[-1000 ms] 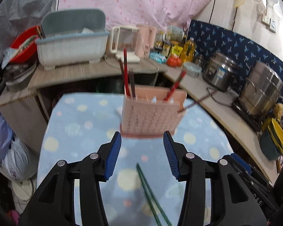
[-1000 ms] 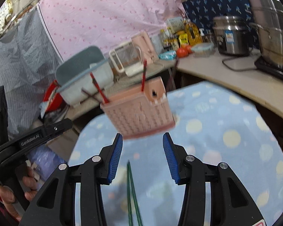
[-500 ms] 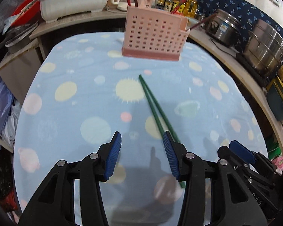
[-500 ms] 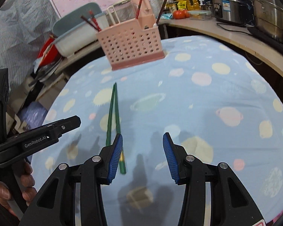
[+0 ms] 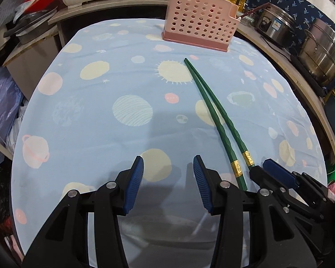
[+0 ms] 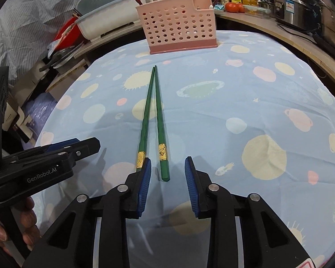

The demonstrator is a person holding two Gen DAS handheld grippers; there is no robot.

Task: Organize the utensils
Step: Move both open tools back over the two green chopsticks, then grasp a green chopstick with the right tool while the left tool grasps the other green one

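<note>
You've got two green chopsticks (image 6: 155, 120) on the tablecloth (image 6: 234, 102), one pink holder (image 6: 178, 29). Your right gripper (image 6: 165, 174) is closing around their ends, not gripping; left gripper (image 5: 167, 174) half-open, empty.

Black claw (image 6: 165, 169), ribbed blue pads (image 6: 145, 184)

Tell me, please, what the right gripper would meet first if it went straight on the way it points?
Probably the green chopsticks: the right gripper is closing, with one thick end between its jaws, not yet pinched.
</note>
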